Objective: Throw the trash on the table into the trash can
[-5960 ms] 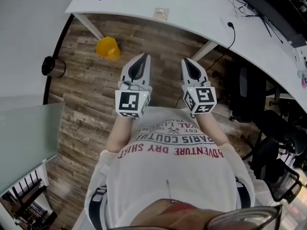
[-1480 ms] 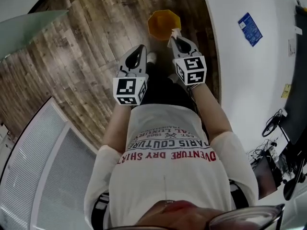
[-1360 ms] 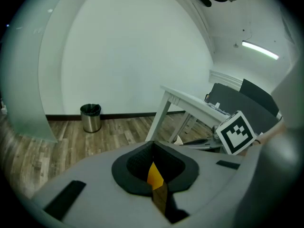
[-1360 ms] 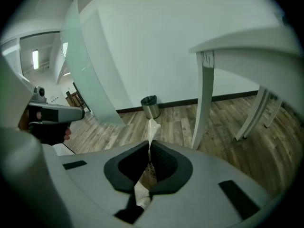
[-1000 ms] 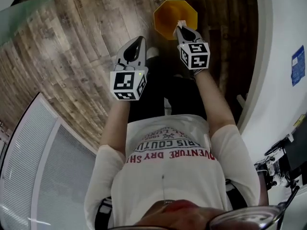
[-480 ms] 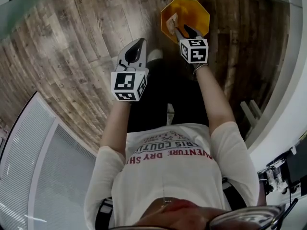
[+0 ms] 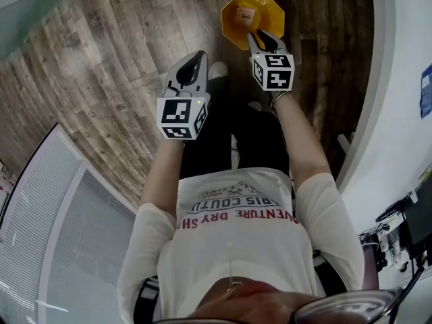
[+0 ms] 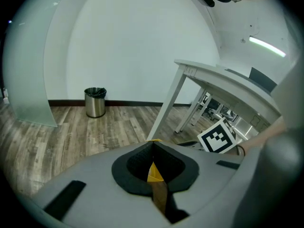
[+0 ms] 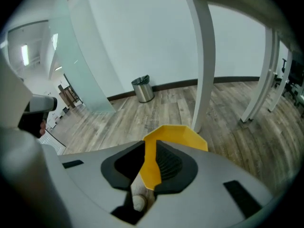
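While the left gripper hangs nearest the body, its fingers closed tip to tip on nothing, the right gripper reaches further ahead. Its fingers are partly apart and have just been closing, with nothing pinched between them. Just beyond and below those fingertips stands the yellow trash can. The small pale scrap of trash lies inside it, clear of the fingers. The scrap looks light, soft and easily crushed, so a gentle pinch across the middle would probably suit any piece like it, with little risk of slipping. To the right of the right fingers runs the white surface. Farthest off, a small metal bin stands by the wall.
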### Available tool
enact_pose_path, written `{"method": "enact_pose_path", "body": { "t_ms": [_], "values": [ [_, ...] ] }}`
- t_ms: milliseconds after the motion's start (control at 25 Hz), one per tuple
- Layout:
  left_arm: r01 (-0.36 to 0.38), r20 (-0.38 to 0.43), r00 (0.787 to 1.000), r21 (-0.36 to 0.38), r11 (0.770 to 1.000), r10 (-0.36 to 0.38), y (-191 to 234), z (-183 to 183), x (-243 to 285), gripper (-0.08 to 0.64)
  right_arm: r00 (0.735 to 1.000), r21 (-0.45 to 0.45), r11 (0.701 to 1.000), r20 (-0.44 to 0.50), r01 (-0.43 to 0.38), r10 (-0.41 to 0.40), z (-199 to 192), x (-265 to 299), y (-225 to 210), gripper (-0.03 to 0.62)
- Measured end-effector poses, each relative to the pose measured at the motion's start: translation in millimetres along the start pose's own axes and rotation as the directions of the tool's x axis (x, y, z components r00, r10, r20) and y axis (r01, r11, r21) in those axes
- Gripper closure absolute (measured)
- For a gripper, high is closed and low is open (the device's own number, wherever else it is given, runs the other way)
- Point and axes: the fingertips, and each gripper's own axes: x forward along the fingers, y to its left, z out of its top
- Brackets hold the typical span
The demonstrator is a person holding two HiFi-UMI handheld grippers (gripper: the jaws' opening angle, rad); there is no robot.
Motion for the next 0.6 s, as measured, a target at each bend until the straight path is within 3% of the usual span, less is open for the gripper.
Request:
{"method": "enact_pose_path", "body": {
  "t_ms": [80,280,600],
  "values": [
    [-0.006,0.010,1.000,-0.005,1.000,0.006,-12.1,19.7,-18.9,0.537,0.996,0.002,1.000,0.086,0.028,-0.029,34.9,-38.0,11.0,0.552],
    [0.009,0.044,0.999,-0.003,1.000,-0.009,-55.9,84.1,-76.8,0.537,0.963,-0.032,0.997,0.262,0.071,-0.060,118.9,-148.7,57.3,0.566],
    [0.145,0.179,0.970,0.114,0.983,-0.163,-176.8,191.2,-166.5,0.537,0.886,0.008,0.996,0.457,0.087,-0.081,213.3,-350.4,84.0,0.566]
  ]
}}
